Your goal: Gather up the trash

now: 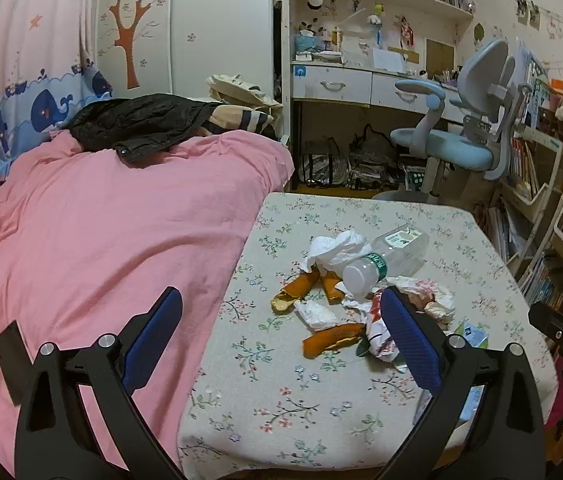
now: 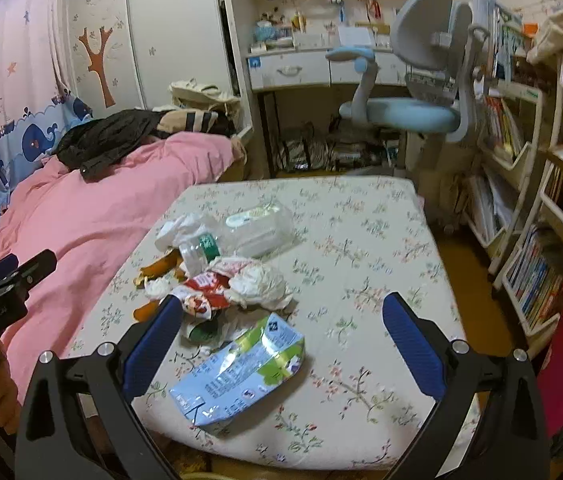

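The heap of trash sits mid-tabletop, nearer the bed-side edge: a clear crushed plastic bottle with a green label (image 1: 385, 254) lies on its side, touching crumpled white tissues (image 1: 333, 248) and curled orange peel strips (image 1: 301, 286); a red-and-white crumpled wrapper (image 2: 205, 288) lies beside them; a flattened blue-and-green carton (image 2: 241, 372) rests apart, close to the near edge of the flower-print tablecloth (image 2: 361, 240). The left gripper (image 1: 281, 336) hangs wide, nothing in it; the right gripper (image 2: 283, 340) is wide too, straddling the carton from above. The risks, as I judge them: the bottle rolls if nudged; thin peel and tissue slip a loose pinch; a low grab snags the cloth and drags the carton over the edge.
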A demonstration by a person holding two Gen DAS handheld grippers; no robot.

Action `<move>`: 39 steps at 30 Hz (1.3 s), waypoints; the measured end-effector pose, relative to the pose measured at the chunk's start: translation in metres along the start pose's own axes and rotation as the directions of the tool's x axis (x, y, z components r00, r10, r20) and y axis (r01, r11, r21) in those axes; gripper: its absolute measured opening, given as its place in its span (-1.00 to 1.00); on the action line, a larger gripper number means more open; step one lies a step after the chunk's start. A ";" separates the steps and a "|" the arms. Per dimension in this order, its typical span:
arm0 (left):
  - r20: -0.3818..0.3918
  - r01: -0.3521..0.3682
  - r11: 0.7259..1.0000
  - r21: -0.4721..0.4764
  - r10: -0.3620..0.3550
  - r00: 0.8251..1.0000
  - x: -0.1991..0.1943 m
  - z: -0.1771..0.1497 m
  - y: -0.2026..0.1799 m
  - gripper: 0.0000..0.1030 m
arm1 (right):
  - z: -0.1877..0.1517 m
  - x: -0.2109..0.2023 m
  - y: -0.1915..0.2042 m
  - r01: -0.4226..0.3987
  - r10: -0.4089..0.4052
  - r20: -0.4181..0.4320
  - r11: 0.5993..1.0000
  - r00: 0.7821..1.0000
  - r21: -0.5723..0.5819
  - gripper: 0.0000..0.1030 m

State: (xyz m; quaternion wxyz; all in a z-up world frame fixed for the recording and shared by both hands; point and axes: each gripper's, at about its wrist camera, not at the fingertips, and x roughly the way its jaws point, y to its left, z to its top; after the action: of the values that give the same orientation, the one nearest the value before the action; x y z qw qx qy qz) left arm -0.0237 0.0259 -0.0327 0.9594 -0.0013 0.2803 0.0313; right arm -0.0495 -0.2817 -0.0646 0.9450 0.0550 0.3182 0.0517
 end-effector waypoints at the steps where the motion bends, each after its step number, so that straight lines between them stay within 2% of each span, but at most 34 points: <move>1: -0.007 -0.023 1.000 0.011 0.023 1.000 0.003 0.000 0.002 0.86 | -0.002 0.002 0.000 -0.004 0.004 -0.016 1.000 1.000 0.005 0.88; 4: -0.043 -0.083 0.996 -0.006 0.083 0.996 0.015 0.001 0.018 0.86 | -0.007 0.013 0.001 -0.029 0.030 -0.081 0.999 0.996 0.021 0.88; 8: -0.111 -0.134 0.988 -0.073 0.125 0.986 0.032 0.000 0.047 0.86 | -0.014 0.026 -0.002 -0.044 0.053 -0.166 0.997 0.985 0.057 0.87; 11: -0.148 -0.163 0.985 -0.062 0.152 0.977 0.043 -0.002 0.054 0.86 | -0.020 0.037 -0.003 -0.049 0.067 -0.225 0.995 0.972 0.083 0.87; 14: -0.183 -0.160 0.987 -0.025 0.153 0.971 0.055 -0.005 0.049 0.86 | -0.027 0.053 0.000 -0.065 0.095 -0.288 0.991 0.953 0.113 0.86; 17: -0.246 -0.110 0.994 0.010 0.109 0.963 0.075 -0.011 0.036 0.86 | -0.034 0.071 0.003 -0.079 0.127 -0.347 0.986 0.929 0.147 0.82; 18: -0.283 -0.076 0.997 0.012 0.076 0.956 0.086 -0.014 0.031 0.85 | -0.035 0.076 0.005 -0.081 0.132 -0.360 0.985 0.923 0.153 0.81; 20: -0.309 -0.057 0.998 0.028 0.063 0.949 0.096 -0.018 0.023 0.85 | -0.034 0.082 0.009 -0.077 0.125 -0.376 0.987 0.918 0.141 0.80; 23: -0.320 -0.029 0.994 0.101 0.060 0.945 0.107 -0.022 0.004 0.80 | -0.033 0.089 0.011 -0.068 0.105 -0.391 0.992 0.914 0.107 0.78; 26: -0.338 0.014 0.987 0.159 0.041 0.940 0.118 -0.026 -0.012 0.73 | -0.034 0.098 0.009 -0.061 0.081 -0.412 0.996 0.907 0.063 0.66; 32: -0.362 0.049 0.965 0.256 0.049 0.931 0.143 -0.031 -0.038 0.72 | -0.029 0.099 -0.006 0.002 0.001 -0.413 1.000 0.911 0.007 0.43; 34: -0.391 0.079 0.965 0.249 0.026 0.920 0.155 -0.032 -0.041 0.64 | -0.032 0.100 -0.013 -0.022 0.032 -0.428 0.999 0.903 0.028 0.41; 37: -0.435 0.162 0.962 0.220 -0.052 0.899 0.164 -0.033 -0.047 0.32 | -0.032 0.103 -0.015 -0.031 0.046 -0.444 0.999 0.895 0.041 0.41; 39: -0.456 0.211 0.954 0.212 -0.095 0.885 0.165 -0.033 -0.053 -0.05 | -0.033 0.105 -0.015 -0.036 0.053 -0.453 0.998 0.890 0.047 0.39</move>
State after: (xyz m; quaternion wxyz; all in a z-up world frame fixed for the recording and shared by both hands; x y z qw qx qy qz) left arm 0.1003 -0.0182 -0.1504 0.8625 0.0932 0.4906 -0.0826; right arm 0.0149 -0.2803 -0.1557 0.8420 0.0665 0.5296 0.0787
